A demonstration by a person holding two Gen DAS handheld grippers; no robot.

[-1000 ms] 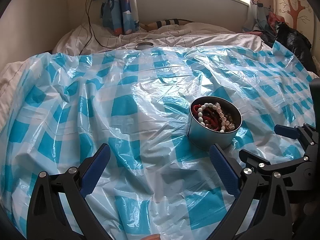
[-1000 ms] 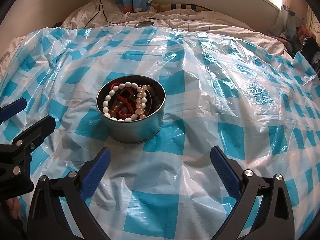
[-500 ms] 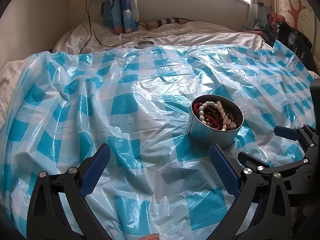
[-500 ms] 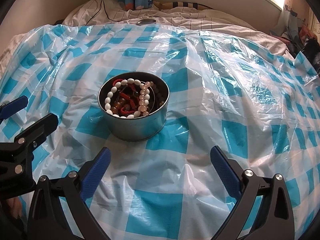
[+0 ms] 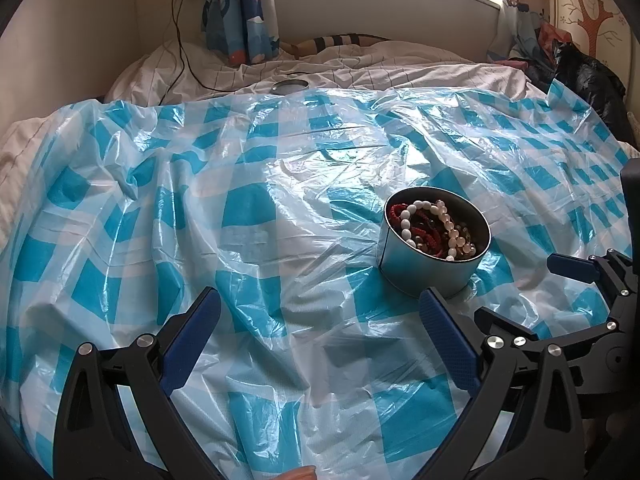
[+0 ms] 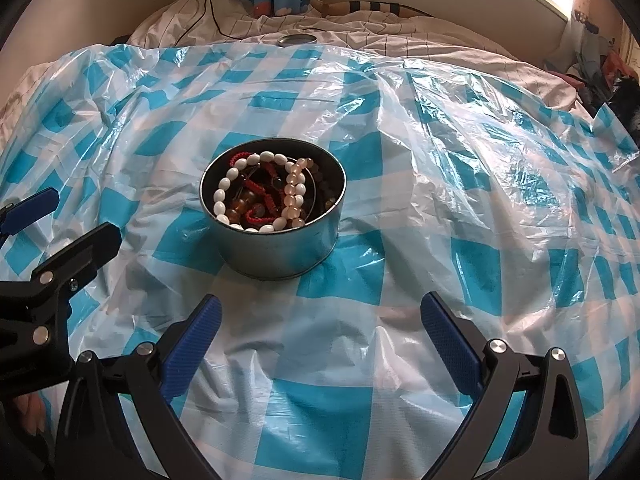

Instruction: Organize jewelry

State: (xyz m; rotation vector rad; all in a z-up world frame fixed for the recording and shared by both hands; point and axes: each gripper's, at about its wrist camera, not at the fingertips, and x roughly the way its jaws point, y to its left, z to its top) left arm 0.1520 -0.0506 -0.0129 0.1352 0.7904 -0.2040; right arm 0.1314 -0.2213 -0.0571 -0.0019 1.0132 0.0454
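Observation:
A round metal tin (image 5: 428,268) (image 6: 276,248) stands on the blue-and-white checked plastic sheet (image 5: 248,208) (image 6: 460,200). It holds several bead bracelets: a white bead one (image 6: 224,192), a pale pink one (image 6: 294,196) and red cord ones (image 5: 424,236). My left gripper (image 5: 320,320) is open and empty, with the tin just beyond its right finger. My right gripper (image 6: 320,320) is open and empty, with the tin just ahead, slightly left. Each gripper shows at the edge of the other's view.
The sheet covers a bed with a striped white quilt (image 5: 360,68). A round metal lid (image 5: 290,87) (image 6: 296,40) lies at the sheet's far edge. A black cable (image 5: 180,40), a curtain (image 5: 240,12) and a dark bag (image 5: 588,80) lie at the back.
Both grippers have drifted slightly; the tin now sits a little higher and nearer the centre in the right wrist view. Both stay open and empty.

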